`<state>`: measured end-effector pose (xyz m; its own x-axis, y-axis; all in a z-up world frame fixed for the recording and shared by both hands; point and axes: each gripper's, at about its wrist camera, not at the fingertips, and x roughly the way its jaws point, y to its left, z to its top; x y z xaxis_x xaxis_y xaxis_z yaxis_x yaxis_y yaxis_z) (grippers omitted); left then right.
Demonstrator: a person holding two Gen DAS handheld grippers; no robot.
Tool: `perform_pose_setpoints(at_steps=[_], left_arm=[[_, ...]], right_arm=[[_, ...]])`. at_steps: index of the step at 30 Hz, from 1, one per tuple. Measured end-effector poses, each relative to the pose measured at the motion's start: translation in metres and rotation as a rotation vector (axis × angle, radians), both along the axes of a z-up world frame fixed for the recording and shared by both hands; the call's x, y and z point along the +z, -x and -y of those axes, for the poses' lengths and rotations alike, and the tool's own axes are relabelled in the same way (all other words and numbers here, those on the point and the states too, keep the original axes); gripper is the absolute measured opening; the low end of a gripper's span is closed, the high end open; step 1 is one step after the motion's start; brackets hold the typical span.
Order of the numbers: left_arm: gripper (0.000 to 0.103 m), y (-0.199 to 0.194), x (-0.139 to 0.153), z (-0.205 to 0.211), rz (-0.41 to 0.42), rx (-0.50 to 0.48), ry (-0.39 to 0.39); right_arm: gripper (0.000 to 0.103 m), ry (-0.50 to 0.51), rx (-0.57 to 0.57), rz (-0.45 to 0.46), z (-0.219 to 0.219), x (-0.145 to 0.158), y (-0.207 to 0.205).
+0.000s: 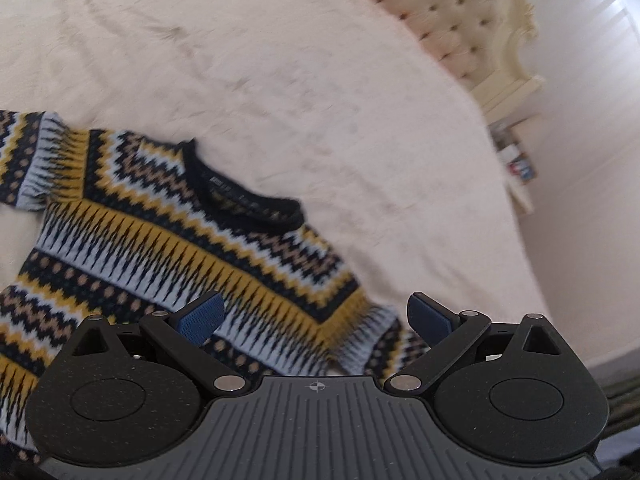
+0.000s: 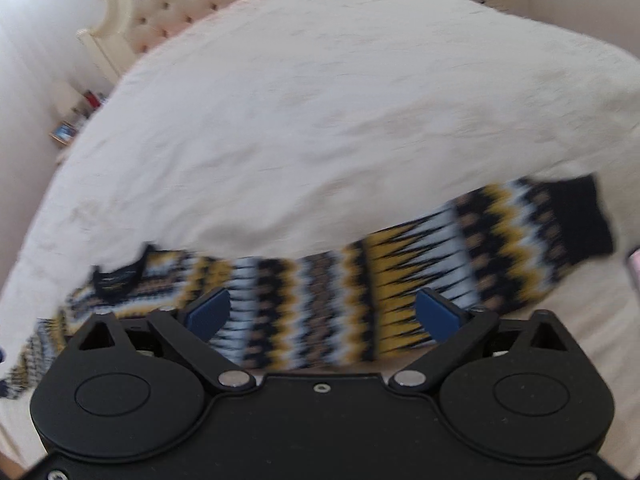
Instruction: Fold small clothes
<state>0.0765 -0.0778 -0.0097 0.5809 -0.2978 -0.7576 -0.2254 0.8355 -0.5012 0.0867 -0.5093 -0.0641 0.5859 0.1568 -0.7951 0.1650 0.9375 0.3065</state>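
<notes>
A small knitted sweater (image 1: 168, 240) with zigzag bands of yellow, black, pale blue and tan lies flat on a cream bedspread (image 1: 280, 80). Its black neckline (image 1: 248, 196) faces the headboard. My left gripper (image 1: 314, 318) hovers over the shoulder and sleeve on the right of that view, jaws wide apart, nothing between the blue pads. In the right wrist view the sweater (image 2: 320, 300) is blurred; one sleeve stretches to the right and ends in a black cuff (image 2: 592, 216). My right gripper (image 2: 322, 314) hangs above that sleeve, jaws apart and empty.
A tufted cream headboard (image 1: 452, 12) stands at the far end of the bed. A bedside stand with small items (image 1: 516, 160) sits beside it. The bedspread (image 2: 340, 100) beyond the sweater is bare. White wall and blinds (image 1: 600, 40) lie past the bed.
</notes>
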Motion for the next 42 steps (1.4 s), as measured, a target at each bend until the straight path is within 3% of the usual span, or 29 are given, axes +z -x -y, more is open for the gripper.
perform_pose_setpoints(at_steps=[7, 11, 15, 19, 21, 24, 29, 31, 38, 42], left_arm=[[0.099, -0.006, -0.011, 0.016, -0.077, 0.001, -0.093], [0.099, -0.007, -0.013, 0.019, -0.101, 0.003, -0.123], [0.099, -0.008, -0.015, 0.02, -0.12, 0.017, -0.141], [0.099, -0.008, -0.017, 0.021, -0.133, 0.022, -0.153], [0.099, -0.007, -0.017, 0.022, -0.136, 0.019, -0.16], [0.099, -0.005, -0.018, 0.022, -0.133, 0.013, -0.168], [0.099, -0.002, -0.023, 0.013, -0.141, 0.008, -0.163], [0.099, -0.001, -0.025, 0.008, -0.143, 0.005, -0.162], [0.099, -0.001, -0.033, -0.02, -0.123, -0.071, -0.189], [0.099, -0.002, -0.041, -0.044, -0.105, -0.152, -0.211]], right_arm=[[0.094, 0.145, -0.058, -0.01, 0.076, 0.004, -0.017], [0.094, 0.209, -0.099, -0.059, 0.12, -0.007, -0.03], [0.092, 0.211, -0.107, -0.138, 0.145, -0.03, -0.035], [0.08, 0.146, -0.088, -0.197, 0.15, -0.05, -0.035], [0.079, 0.117, -0.089, -0.188, 0.149, -0.055, -0.032], [0.068, 0.102, -0.091, -0.174, 0.147, -0.054, -0.03], [0.034, 0.114, -0.061, -0.164, 0.131, -0.04, -0.026], [0.028, 0.108, -0.039, -0.159, 0.121, -0.033, -0.027], [0.026, -0.011, 0.01, -0.102, 0.052, -0.007, -0.026], [0.026, -0.079, 0.038, -0.064, -0.01, 0.005, -0.03]])
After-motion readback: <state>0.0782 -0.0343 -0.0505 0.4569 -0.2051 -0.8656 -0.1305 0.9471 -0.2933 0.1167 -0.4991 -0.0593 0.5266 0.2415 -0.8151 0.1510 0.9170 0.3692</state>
